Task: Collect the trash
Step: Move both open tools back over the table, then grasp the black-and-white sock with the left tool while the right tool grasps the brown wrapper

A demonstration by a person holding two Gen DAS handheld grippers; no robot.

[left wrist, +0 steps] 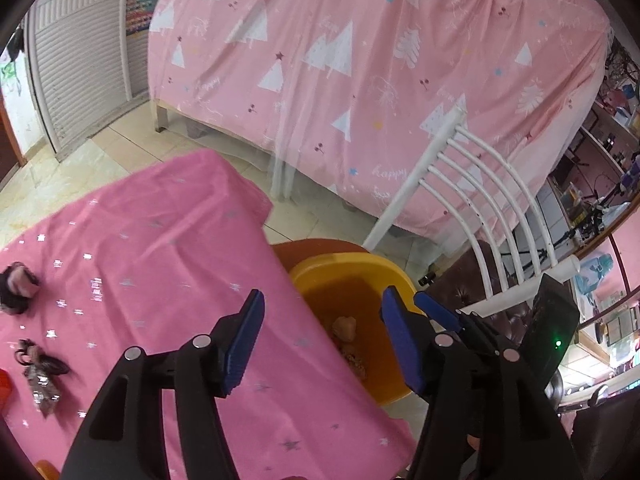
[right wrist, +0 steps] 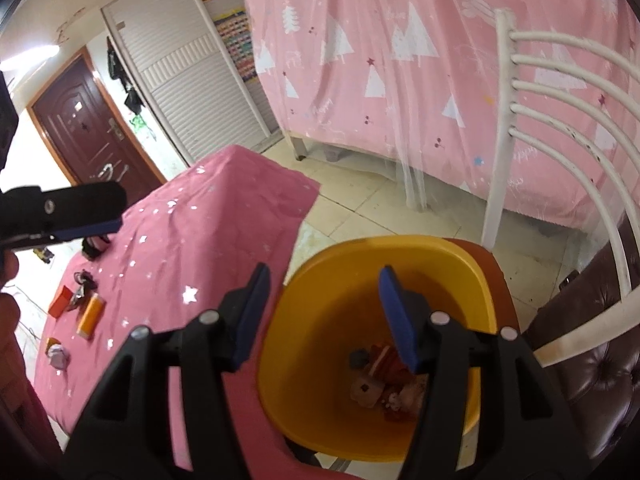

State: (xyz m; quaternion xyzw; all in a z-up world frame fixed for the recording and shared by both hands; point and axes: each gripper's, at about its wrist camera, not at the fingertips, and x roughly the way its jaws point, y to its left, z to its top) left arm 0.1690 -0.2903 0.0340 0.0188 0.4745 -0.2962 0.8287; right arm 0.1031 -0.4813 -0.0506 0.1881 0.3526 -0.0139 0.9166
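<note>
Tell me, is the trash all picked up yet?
Not yet. Several scraps already lie inside the round yellow plastic bin. Nothing is in hand: the left gripper and right gripper are both open and empty. Still on the pink star-patterned tablecloth: an orange box, an orange tube and dark bits.

Both wrist views look steeply down, close over the bin point(left wrist: 352, 276) point(right wrist: 360, 264); shared table point(left wrist: 160, 240) point(right wrist: 224, 208) at nine o'clock.

A lived-in bedroom at home — bed point(right wrist: 460, 92) draped in a pink tree-print sheet, white slatted wardrobe doors point(right wrist: 192, 92), dark wooden entry door point(right wrist: 84, 120), tiled floor point(right wrist: 360, 208). Beside these, a white chair point(left wrist: 480, 200) and cluttered shelves point(left wrist: 600, 152) — plainly domestic.
</note>
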